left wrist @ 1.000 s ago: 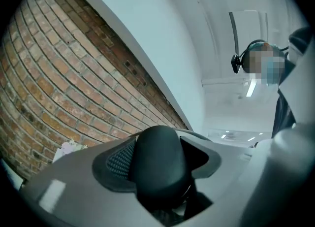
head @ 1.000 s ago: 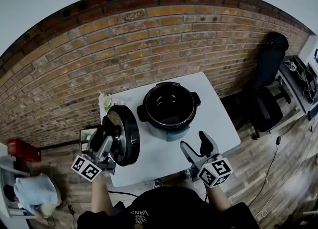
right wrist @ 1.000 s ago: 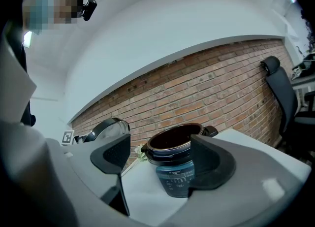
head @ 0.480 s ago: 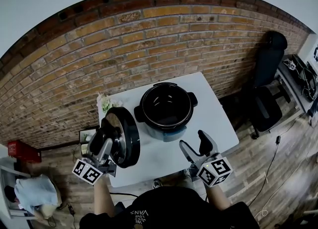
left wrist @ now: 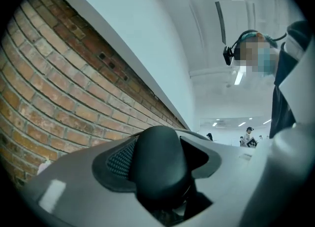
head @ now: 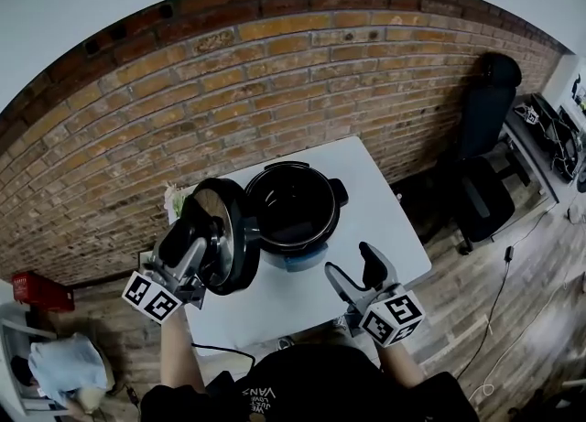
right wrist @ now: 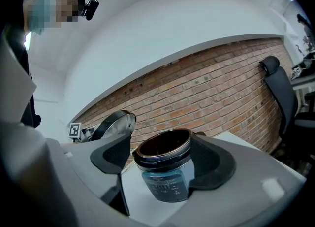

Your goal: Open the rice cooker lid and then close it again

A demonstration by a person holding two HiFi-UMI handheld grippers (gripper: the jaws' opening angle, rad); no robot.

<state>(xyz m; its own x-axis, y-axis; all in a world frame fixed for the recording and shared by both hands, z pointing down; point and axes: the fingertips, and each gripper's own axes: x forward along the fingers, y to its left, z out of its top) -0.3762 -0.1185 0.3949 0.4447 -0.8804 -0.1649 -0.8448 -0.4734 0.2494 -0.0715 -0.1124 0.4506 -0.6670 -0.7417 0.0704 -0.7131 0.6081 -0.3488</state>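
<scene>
The rice cooker (head: 291, 211) stands uncovered on the white table (head: 371, 200), its dark inner pot showing. Its round lid (head: 227, 232), metal-faced with a black rim, hangs tilted on edge just left of the pot, the rim close to the pot's left side. My left gripper (head: 197, 254) is shut on the lid's black handle knob (left wrist: 160, 164), which fills the gap between the jaws in the left gripper view. My right gripper (head: 359, 272) hovers open and empty over the table's near edge. It faces the cooker (right wrist: 165, 172), with the lid (right wrist: 115, 125) behind at the left.
A brick wall (head: 275, 72) runs behind the table. A small bunch of flowers (head: 172, 199) sits at the table's far left corner. A black office chair (head: 485, 182) stands to the right on the wooden floor. A red box (head: 37, 292) lies at the far left.
The left gripper has carried the lid up and to the right, toward the open pot, so its rim now meets the pot's left side. The right gripper has hardly shifted.
</scene>
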